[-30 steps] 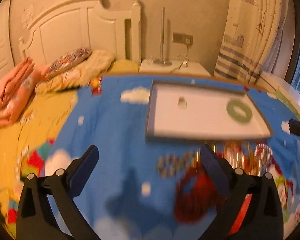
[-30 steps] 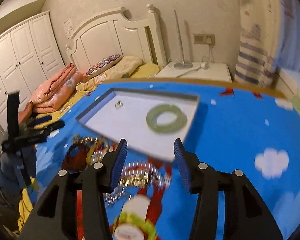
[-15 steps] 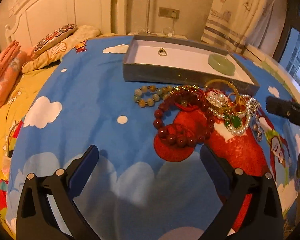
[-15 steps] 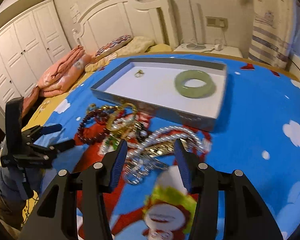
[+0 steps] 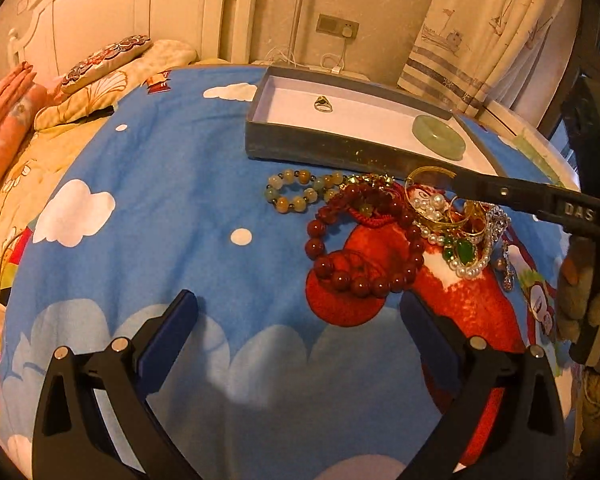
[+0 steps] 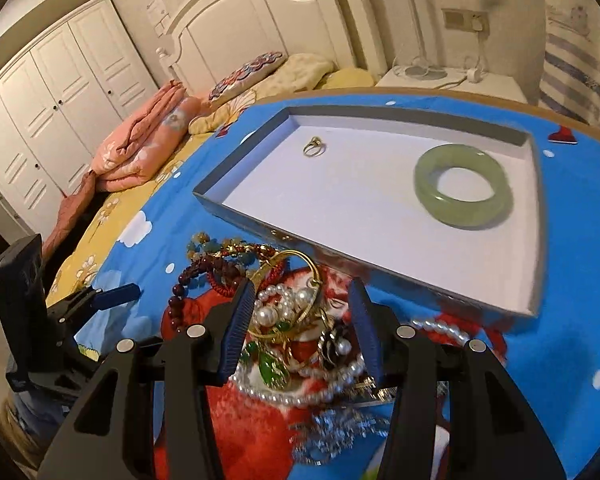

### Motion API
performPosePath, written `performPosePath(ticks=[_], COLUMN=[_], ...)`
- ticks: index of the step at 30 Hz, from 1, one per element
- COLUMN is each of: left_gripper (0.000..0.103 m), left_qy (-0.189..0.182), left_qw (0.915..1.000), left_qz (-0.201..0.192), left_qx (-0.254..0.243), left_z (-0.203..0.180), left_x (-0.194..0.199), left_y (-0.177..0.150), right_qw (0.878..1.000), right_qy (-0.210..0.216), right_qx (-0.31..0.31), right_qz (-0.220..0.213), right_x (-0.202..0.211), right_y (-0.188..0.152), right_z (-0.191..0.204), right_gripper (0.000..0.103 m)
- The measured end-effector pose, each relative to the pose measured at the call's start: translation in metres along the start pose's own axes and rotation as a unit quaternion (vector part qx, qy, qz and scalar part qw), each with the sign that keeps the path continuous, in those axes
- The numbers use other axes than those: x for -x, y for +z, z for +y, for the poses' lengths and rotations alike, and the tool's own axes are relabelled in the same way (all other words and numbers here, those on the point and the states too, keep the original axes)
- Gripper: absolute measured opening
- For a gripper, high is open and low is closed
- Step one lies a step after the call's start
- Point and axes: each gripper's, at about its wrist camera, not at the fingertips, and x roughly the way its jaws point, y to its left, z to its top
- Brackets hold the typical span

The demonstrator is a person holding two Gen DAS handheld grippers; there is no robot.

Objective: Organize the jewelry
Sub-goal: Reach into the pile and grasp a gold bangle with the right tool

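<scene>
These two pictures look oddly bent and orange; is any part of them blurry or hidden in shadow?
Left wrist view: warm yellowish light, fisheye bending with dark corners; the tray and red bead bracelet are sharp, and the left gripper casts a soft shadow on the blue cloth. Right wrist view: same bending; the jade bangle is crisp, but the silver chain near the bottom smears.

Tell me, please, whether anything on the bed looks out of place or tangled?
Yes: the jewelry pile lies tangled beside the tray, pearls, gold bangle and red beads interlocked. Only the ring and jade bangle sit inside.
</scene>
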Motion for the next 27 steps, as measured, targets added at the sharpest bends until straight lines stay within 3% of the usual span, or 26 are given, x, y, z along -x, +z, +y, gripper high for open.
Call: performPosePath(ticks=[4,10,19,27], left_gripper=[0.101,0.101,0.101,0.099], left_qy=[-0.001,0.004,0.018,0.036], left_qw=[1.0000,1.0000,0.9997,0.9991], left_qz=[0.000,0.001,0.007,0.018], left_qx=[0.001,-0.003,-0.012,-0.012], left_z=[0.000,-0.001,-0.006,-0.007], left_x=[0.000,0.000,-0.004,-0.008], left_y=[0.000,0.001,0.002,0.008], right_qw=[1.000,0.999,0.998,0.998], right_qy=[0.011,-0.001,0.020,0.011], right_qx=[0.003,0.031,0.038,0.015], right_qz=[0.005,-0.017,-0.041,-0.065], right_x=[-0.006,0.006,0.034,0.066], right_y=[0.004,0.001,-0.019,-0.036], right_z=[0.001,0.010,0.015,-0.001], right_gripper=[0.044,0.011,0.011,0.011])
